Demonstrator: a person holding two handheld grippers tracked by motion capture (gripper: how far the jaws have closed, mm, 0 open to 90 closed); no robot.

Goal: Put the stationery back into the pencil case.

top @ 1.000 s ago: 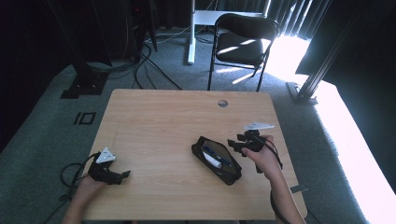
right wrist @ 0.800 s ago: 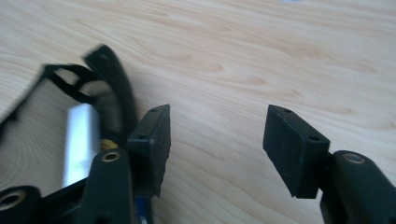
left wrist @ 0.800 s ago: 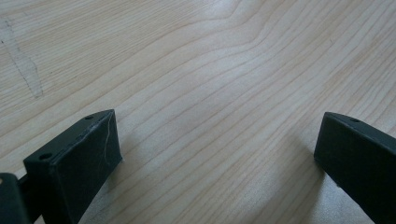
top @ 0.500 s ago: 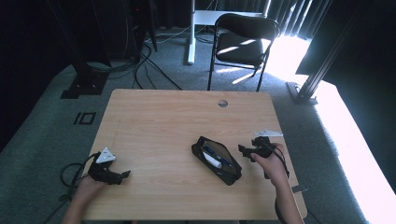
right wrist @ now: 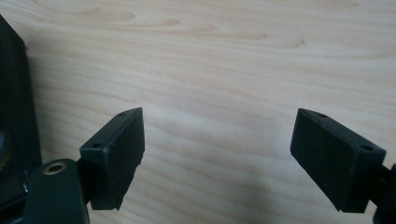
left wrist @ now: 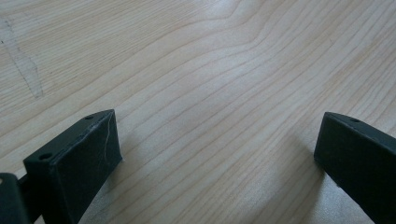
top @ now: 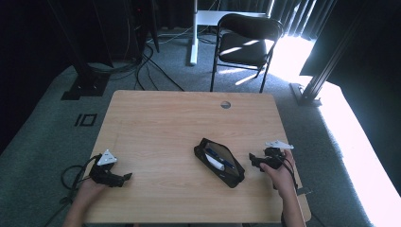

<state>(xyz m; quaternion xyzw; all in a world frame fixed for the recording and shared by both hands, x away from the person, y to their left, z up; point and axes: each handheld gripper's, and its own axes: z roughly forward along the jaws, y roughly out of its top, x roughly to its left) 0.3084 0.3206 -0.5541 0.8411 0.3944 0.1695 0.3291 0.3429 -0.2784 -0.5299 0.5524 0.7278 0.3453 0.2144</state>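
Nearest to us, at the front edge of the table (top: 156, 118), our left gripper (top: 124, 178) rests low on the pale wood, a boxy black tool with a grey three-cornered plate on top and a dark cable looping off the edge. In the left gripper view its two blunt, matte black fingers (left wrist: 79, 158) stand wide apart with only bare wood grain between them; the boards show long wavy lines and a faint pale scuff.

On the other side our right gripper (top: 253, 161) sits just above the table, pointing toward the pencil case (top: 219, 162). Its jaws have just been opening, and in the right gripper view they are spread wide, flat rubbery fingers (right wrist: 116, 149) with small screw holes, holding nothing. The dark edge of the pencil case (right wrist: 14, 116) shows at the left of that view, close beside the left-hand jaw but apart from it.

The pencil case lies near the middle of the front half of the table, just beside our right gripper: a long, soft black pouch, set on a slant and lying open, with a white pen and a blue one inside.

Farther off, the tabletop has a small round grey cable hole (top: 225, 104). Beyond the table stands a black folding chair (top: 246, 42) on grey carpet.
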